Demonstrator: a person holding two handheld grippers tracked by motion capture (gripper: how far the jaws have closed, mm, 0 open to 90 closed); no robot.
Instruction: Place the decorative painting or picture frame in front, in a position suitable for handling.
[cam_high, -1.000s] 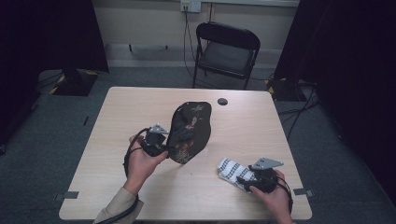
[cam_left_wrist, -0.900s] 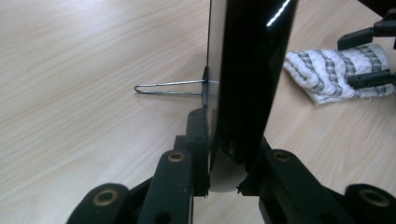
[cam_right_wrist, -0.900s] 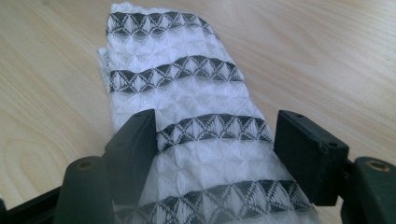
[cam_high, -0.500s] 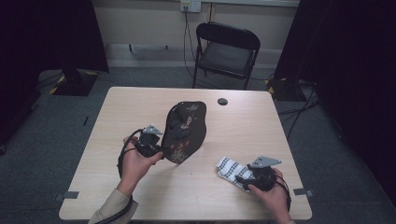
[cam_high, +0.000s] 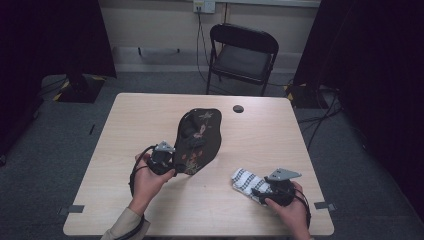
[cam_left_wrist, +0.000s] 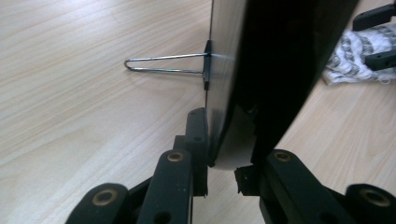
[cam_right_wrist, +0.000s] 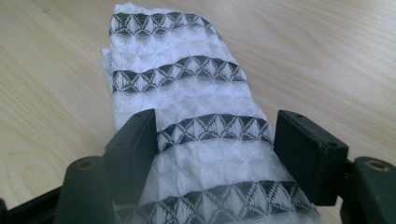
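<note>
**Dark tray held upright on edge, cloth under the other gripper**

Here the left gripper (cam_high: 167, 161) is clamped tight on the lower edge of a dark oval tray (cam_high: 199, 140), which is stood up on its edge near the middle of the table (cam_high: 125, 130), leaning a little. In the left gripper view the tray's rim (cam_left_wrist: 233, 93) is seen pinched between the two black jaws, which have just been closing further on it. A thin wire loop (cam_left_wrist: 161, 64) is fixed to the tray's back and is stuck out over the bare wood. A floral pattern is seen on the tray's face in the high view.

The right gripper (cam_high: 265, 190) is rested at the table's near right, well apart from the tray. Its jaws are spread wide, one on each side of a folded white cloth (cam_right_wrist: 187, 107) with dark woven bands; the cloth is lain flat on the table between them, not squeezed.

A small dark round disc (cam_high: 238, 108) is set at the far edge of the table. A black folding chair (cam_high: 242, 55) is stood behind the table.
</note>
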